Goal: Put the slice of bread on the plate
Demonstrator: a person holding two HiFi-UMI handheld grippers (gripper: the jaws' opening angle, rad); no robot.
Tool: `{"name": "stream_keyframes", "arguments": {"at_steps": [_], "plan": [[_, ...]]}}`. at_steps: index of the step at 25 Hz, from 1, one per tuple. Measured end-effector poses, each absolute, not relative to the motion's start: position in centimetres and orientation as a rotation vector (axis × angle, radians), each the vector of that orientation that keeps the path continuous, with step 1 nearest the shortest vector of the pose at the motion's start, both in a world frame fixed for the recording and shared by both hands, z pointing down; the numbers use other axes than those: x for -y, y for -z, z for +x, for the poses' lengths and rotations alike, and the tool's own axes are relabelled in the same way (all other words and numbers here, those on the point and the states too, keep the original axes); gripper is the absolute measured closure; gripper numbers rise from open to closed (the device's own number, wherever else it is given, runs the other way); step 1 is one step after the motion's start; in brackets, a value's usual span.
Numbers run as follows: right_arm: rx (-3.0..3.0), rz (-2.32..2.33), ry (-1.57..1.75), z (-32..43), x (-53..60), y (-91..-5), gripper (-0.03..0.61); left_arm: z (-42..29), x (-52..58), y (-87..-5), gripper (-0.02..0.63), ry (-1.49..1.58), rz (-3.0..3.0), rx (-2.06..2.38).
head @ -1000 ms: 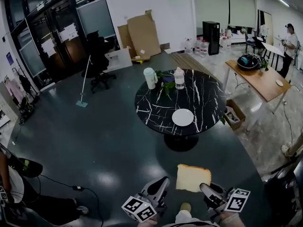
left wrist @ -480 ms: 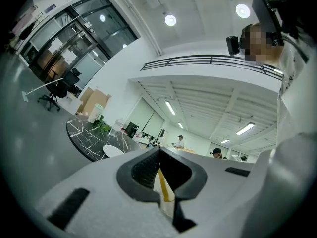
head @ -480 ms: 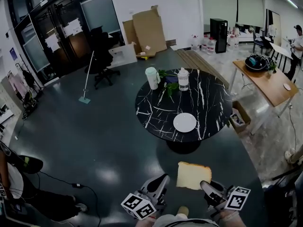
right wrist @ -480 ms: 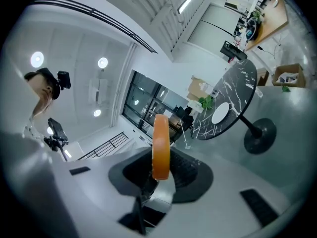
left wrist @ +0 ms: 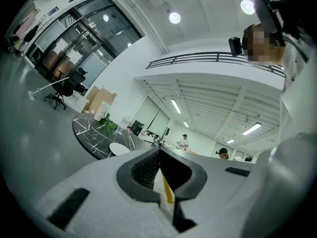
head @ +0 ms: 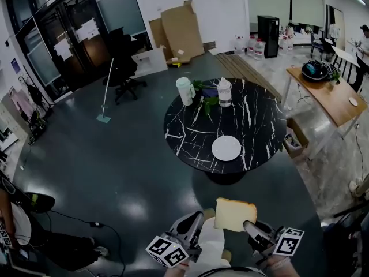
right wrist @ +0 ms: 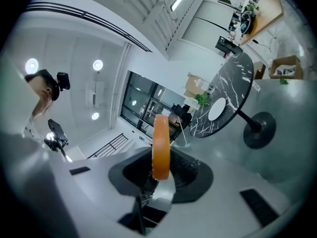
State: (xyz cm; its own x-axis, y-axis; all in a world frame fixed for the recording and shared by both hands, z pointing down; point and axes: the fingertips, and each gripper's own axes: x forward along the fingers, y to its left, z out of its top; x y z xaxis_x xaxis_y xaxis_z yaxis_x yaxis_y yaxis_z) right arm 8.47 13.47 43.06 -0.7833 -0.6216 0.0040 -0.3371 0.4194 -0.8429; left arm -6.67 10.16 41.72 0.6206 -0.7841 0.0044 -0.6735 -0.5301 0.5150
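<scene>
The dark, glossy floor fills most of the head view. Both my hands are cut off at its lower edge, so only the front parts of my tools show there. The round table is black stone with white veins, smooth and shiny, on a single central foot. A cup, a clear bottle and some green leaves sit at its far side, too small to tell more. The plate, white and round, lies on the table's near part. My right gripper pinches the slice of bread, which hangs in the air over the floor, short of the table and the plate. From above it is a pale, soft-looking square with a browner crust. In the right gripper view it stands edge-on, showing only an orange-brown rim. My left gripper is near the slice, with its ribbed black pads pressed together at the tips. Behind them sits a thin pale-and-yellow sliver I cannot identify.
</scene>
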Motion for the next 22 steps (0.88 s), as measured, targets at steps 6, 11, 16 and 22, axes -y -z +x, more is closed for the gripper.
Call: {"name": "stream_keyframes", "arguments": {"at_steps": [6,11,16,22], "plan": [[-2.353,-0.865,1.300,8.9,-10.2,-43.3,0.488,-5.2,-6.1,-43.4,0.607,0.298,2.362,1.074],[-2.367,-0.899,1.336,9.0,-6.1,-43.9,0.488,-3.8,-0.8,-43.2,0.606,0.316,2.387,0.992],[-2.364,-0.922,1.347,8.0,-1.1,-43.9,0.488,-4.5,3.6,-42.9,0.607,0.290,2.418,0.973],[-2.360,-0.890,1.354,6.1,3.7,-43.5,0.488,-6.0,8.5,-43.3,0.606,0.273,2.396,0.987]]}}
